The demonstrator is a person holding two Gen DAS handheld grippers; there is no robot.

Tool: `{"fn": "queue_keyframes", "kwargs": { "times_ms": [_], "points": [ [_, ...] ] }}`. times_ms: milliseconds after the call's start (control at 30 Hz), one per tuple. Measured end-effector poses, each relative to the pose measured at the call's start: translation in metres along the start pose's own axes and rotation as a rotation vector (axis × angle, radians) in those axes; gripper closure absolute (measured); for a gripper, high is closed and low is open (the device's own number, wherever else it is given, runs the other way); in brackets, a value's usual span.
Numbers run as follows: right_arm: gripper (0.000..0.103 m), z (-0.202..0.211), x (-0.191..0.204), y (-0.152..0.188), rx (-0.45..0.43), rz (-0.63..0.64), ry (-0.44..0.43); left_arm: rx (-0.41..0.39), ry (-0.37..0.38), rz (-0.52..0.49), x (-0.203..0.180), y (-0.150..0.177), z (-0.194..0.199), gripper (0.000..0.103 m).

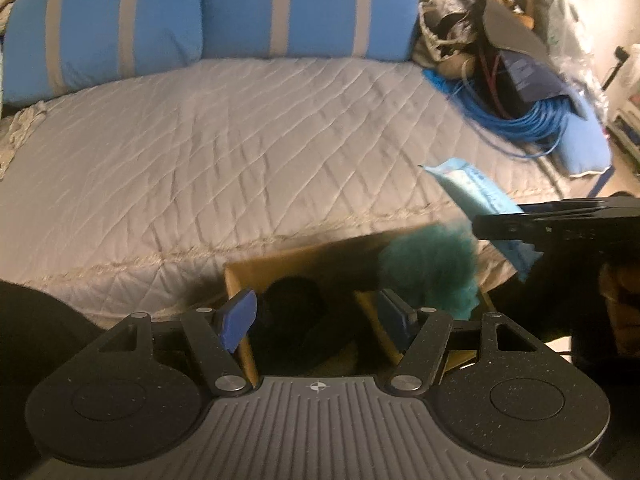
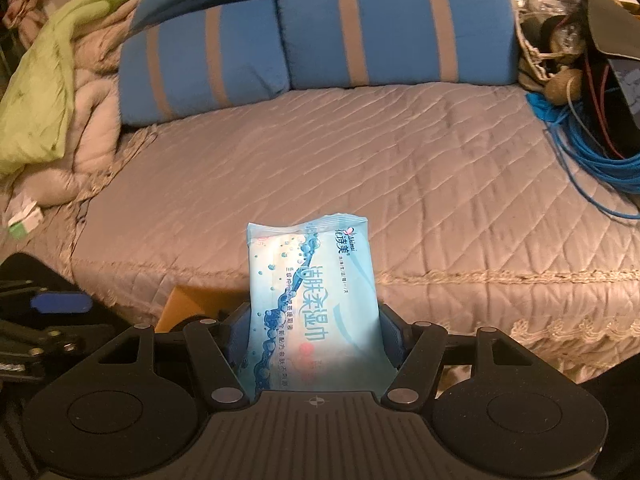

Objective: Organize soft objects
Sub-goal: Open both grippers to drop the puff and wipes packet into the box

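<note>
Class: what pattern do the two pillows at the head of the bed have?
Blue pillows with grey vertical stripes; clearest in the right wrist view.

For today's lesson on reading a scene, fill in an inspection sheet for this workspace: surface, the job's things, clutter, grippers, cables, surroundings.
Surface: grey quilted bedspread, bare in the middle.
Job's things: wet-wipes pack in the right gripper; teal fluffy item at the cardboard box, with something dark inside the box.
Clutter: pile of bags and plastic at the far right corner; green and beige bedding heaped at the left.
Grippers: left gripper over the box, jaws open and empty; right gripper with jaws closed on the pack.
Cables: coiled blue cable on the bed's right side.
Surroundings: two blue striped pillows at the head.
</note>
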State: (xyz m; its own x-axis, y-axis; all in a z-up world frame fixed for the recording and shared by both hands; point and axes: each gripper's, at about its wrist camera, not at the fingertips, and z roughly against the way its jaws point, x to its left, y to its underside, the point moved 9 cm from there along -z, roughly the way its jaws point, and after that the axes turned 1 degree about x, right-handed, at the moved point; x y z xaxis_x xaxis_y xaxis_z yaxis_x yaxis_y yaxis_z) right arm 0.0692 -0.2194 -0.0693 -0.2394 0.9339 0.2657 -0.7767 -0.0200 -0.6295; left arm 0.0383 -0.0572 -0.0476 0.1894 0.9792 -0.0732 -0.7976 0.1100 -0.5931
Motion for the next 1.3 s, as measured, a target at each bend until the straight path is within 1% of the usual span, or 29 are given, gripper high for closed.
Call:
{"fn": "queue_keyframes", "kwargs": {
  "times_ms": [167,333,367,433,467,567,633,667,767,900,967,1033,1067,1167,1233,1300],
  "points": [
    [0.036,-0.003,0.023,0.007,0.026,0.027,-0.029,0.025,-0.025,0.029,0.013,0.008,-0.004,0.037],
    [0.036,-0.007,0.059,0.008,0.035,0.072,-0.102,0.038,-0.043,0.063,0.026,0.015,-0.004,0.037],
    [0.035,-0.010,0.065,0.008,0.041,0.082,-0.117,0.037,-0.045,0.067,0.028,0.016,-0.003,0.036],
    [0.030,-0.017,0.075,0.008,0.054,0.101,-0.141,0.039,-0.048,0.075,0.032,0.019,-0.002,0.034],
    [0.027,-0.019,0.077,0.007,0.057,0.105,-0.140,0.041,-0.050,0.080,0.034,0.020,-0.002,0.033],
    [0.022,-0.023,0.076,0.005,0.059,0.101,-0.123,0.042,-0.056,0.092,0.038,0.023,-0.001,0.032],
    [0.019,-0.025,0.073,0.005,0.067,0.076,-0.123,0.041,-0.058,0.102,0.040,0.024,0.000,0.028],
    [0.017,-0.026,0.071,0.005,0.073,0.065,-0.120,0.040,-0.059,0.107,0.041,0.024,0.000,0.027],
    [0.012,-0.028,0.066,0.009,0.087,0.060,-0.095,0.038,-0.059,0.115,0.043,0.025,0.000,0.026],
    [0.004,-0.025,0.063,0.011,0.084,0.075,-0.070,0.043,-0.056,0.106,0.040,0.024,-0.002,0.025],
    [0.003,-0.024,0.060,0.011,0.084,0.072,-0.062,0.043,-0.053,0.101,0.038,0.023,-0.002,0.024],
    [0.002,-0.023,0.056,0.011,0.087,0.058,-0.054,0.042,-0.050,0.100,0.037,0.022,-0.003,0.019],
    [0.000,-0.023,0.053,0.012,0.089,0.053,-0.049,0.041,-0.048,0.100,0.036,0.022,-0.003,0.019],
    [0.000,-0.021,0.046,0.014,0.097,0.040,-0.031,0.038,-0.040,0.103,0.034,0.021,-0.003,0.016],
    [0.000,-0.021,0.043,0.016,0.102,0.039,-0.019,0.042,-0.037,0.112,0.033,0.020,-0.004,0.004],
    [0.000,-0.021,0.040,0.017,0.108,0.039,0.000,0.048,-0.030,0.120,0.031,0.020,-0.004,0.000]
  ]
}}
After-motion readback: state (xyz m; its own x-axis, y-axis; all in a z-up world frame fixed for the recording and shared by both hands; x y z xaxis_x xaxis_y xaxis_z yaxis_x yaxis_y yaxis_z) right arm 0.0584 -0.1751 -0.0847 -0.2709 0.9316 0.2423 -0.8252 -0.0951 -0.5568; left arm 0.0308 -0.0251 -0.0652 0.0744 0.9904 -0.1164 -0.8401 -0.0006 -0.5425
